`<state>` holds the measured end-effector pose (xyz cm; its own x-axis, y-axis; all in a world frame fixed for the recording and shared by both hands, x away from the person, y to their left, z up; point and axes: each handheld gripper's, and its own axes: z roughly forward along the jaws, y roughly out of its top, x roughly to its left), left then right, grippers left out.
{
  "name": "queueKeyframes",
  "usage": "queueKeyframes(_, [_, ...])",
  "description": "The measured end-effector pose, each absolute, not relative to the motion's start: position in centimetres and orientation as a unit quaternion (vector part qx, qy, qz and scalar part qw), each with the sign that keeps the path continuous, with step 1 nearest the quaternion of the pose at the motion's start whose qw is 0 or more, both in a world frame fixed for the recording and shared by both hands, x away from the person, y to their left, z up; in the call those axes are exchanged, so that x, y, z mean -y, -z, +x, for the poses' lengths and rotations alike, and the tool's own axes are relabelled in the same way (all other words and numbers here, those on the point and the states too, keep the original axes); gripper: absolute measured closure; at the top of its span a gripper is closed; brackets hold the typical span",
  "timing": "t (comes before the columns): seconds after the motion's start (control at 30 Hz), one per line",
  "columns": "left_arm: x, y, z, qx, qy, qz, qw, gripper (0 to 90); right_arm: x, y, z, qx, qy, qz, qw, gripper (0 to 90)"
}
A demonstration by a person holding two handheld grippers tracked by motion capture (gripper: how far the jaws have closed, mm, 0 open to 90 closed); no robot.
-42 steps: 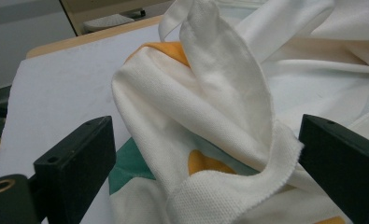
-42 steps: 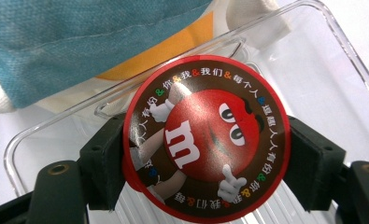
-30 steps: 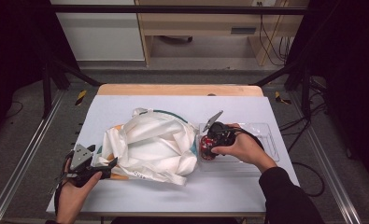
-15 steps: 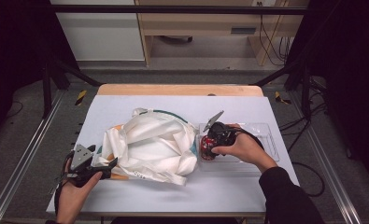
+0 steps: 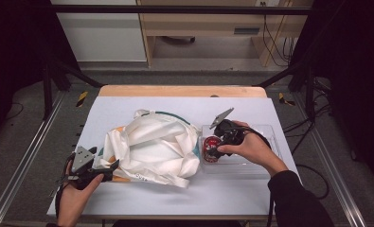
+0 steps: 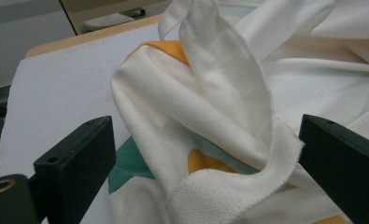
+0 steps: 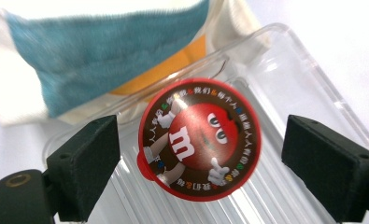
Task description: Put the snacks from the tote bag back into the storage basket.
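Across the white-topped table (image 5: 128,106) lay a crumpled white garment (image 5: 154,149) with teal and orange patches, bunched at the middle and reaching toward the near left. Just to its right sat a clear plastic tray (image 5: 265,163), its left edge touching the cloth. Inside the tray's left end rested a small round M&M's container (image 7: 200,138), its red-rimmed lid printed with the red candy character. The left gripper (image 5: 110,166) sat at the garment's near left corner, jaws spread wide with a fold of white fabric rising between them, neither pad touching it. The right gripper (image 5: 212,147) hung over the tray, its jaws spread to either side of the container and clear of it.
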<state>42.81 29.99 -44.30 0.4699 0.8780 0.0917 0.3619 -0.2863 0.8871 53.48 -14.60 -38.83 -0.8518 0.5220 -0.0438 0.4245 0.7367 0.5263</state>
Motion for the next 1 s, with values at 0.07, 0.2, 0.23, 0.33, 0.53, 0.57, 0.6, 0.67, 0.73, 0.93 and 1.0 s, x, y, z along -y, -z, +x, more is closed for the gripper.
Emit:
queueKeyframes(0.07, [-30.0,44.3,42.8,-0.417,-0.302,0.743,0.428,4.5,14.8,38.4,53.4,-0.922,-0.269,0.264,0.093,11.6])
queueKeyframes(0.2, [-30.0,44.3,42.8,-0.417,-0.302,0.743,0.428,4.5,15.3,37.8,53.3,-0.919,-0.273,0.267,0.100,10.3])
queueKeyframes(0.23, [-30.0,44.3,42.8,-0.417,-0.302,0.743,0.428,4.5,15.4,37.6,53.2,-0.918,-0.276,0.266,0.102,10.3])
queueKeyframes(0.33, [-30.0,44.3,42.8,-0.417,-0.302,0.742,0.428,4.5,15.7,37.0,53.0,-0.914,-0.285,0.271,0.104,10.1])
queueKeyframes(0.53, [-30.0,44.2,42.7,-0.418,-0.302,0.740,0.431,4.5,16.1,36.0,52.4,-0.903,-0.302,0.281,0.116,9.5])
queueKeyframes(0.57, [-30.0,44.2,42.7,-0.418,-0.302,0.740,0.431,4.5,16.2,35.9,52.4,-0.902,-0.304,0.282,0.118,9.4])
queueKeyframes(0.6, [-30.0,44.2,42.7,-0.417,-0.303,0.740,0.433,4.5,16.2,35.8,52.2,-0.900,-0.306,0.285,0.122,9.4])
queueKeyframes(0.67, [-30.0,44.1,42.7,-0.417,-0.303,0.738,0.436,4.5,16.3,35.6,52.0,-0.896,-0.308,0.293,0.130,9.2])
queueKeyframes(0.73, [-30.0,44.1,42.6,-0.417,-0.304,0.736,0.438,4.5,16.6,35.3,51.6,-0.890,-0.316,0.301,0.134,9.0])
queueKeyframes(0.93, [-30.1,44.0,42.6,-0.418,-0.304,0.734,0.441,4.5,17.5,35.1,50.8,-0.868,-0.340,0.326,0.158,9.0])
queueKeyframes(1.0, [-30.1,43.9,42.5,-0.418,-0.306,0.732,0.443,4.5,17.9,35.0,50.4,-0.858,-0.351,0.336,0.165,9.0])
